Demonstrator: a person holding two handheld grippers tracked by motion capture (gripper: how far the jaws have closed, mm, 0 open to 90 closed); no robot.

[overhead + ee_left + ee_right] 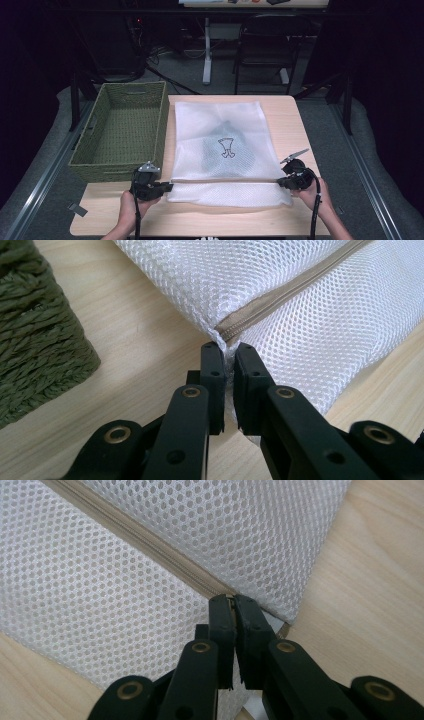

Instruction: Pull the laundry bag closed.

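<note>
A white mesh laundry bag [223, 145] lies flat on the wooden table [295, 130], with a grey garment bearing a dark print [227, 148] inside it. A beige zipper [280, 295] runs across its near part. My left gripper [167, 187] is shut on the bag's left end, where the zipper ends [227, 347]. My right gripper [281, 183] is shut on the bag's right end; in the right gripper view its tips [231, 601] pinch the bag at the zipper [150, 547].
A green woven basket [122, 131] stands empty on the table's left side, its near corner [40, 340] close to my left gripper. Bare wood [370, 580] lies to the right of the bag. A folding chair [265, 45] and a desk leg stand beyond the table.
</note>
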